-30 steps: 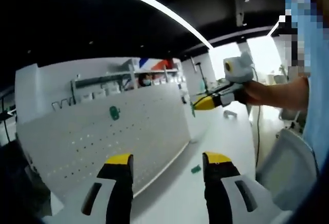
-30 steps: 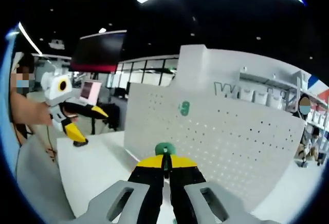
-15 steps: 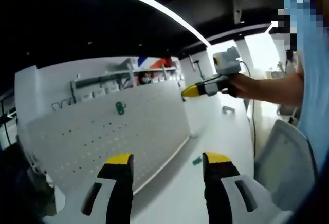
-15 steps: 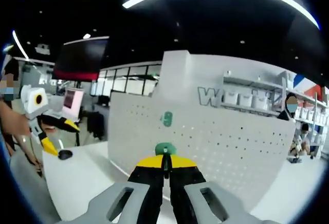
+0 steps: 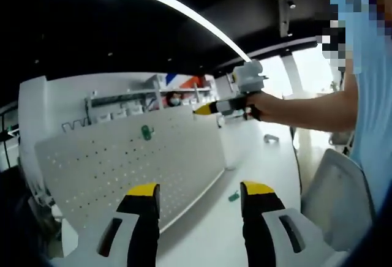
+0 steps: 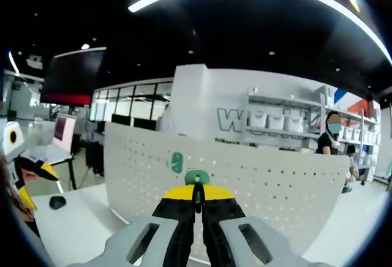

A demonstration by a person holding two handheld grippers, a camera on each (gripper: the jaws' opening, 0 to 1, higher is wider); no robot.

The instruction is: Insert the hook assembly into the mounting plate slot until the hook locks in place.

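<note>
A white perforated mounting plate (image 5: 122,169) (image 6: 257,184) stands upright on a white table. One green hook (image 5: 146,132) (image 6: 177,161) sits fixed on the plate's face. My right gripper (image 6: 196,187) is shut on a second green hook (image 6: 197,177), whose top pokes out above the yellow tips, a short way in front of the plate. In the left gripper view that right gripper (image 5: 202,109), held by a person's hand, hovers near the plate's upper right edge. My left gripper (image 5: 197,190) stands open low over the table, holding nothing. A small green part (image 5: 233,198) lies on the table.
The table (image 5: 245,169) runs right of the plate, with a small grey object (image 5: 272,138) on it. A white chair back (image 5: 334,184) stands at right. A black mouse (image 6: 57,202) lies on the table. Shelves and a person (image 6: 332,135) are behind the plate.
The right gripper has carried its green hook up and leftward toward the plate's upper edge, now facing the plate more squarely. The left gripper has stayed open and nearly still.
</note>
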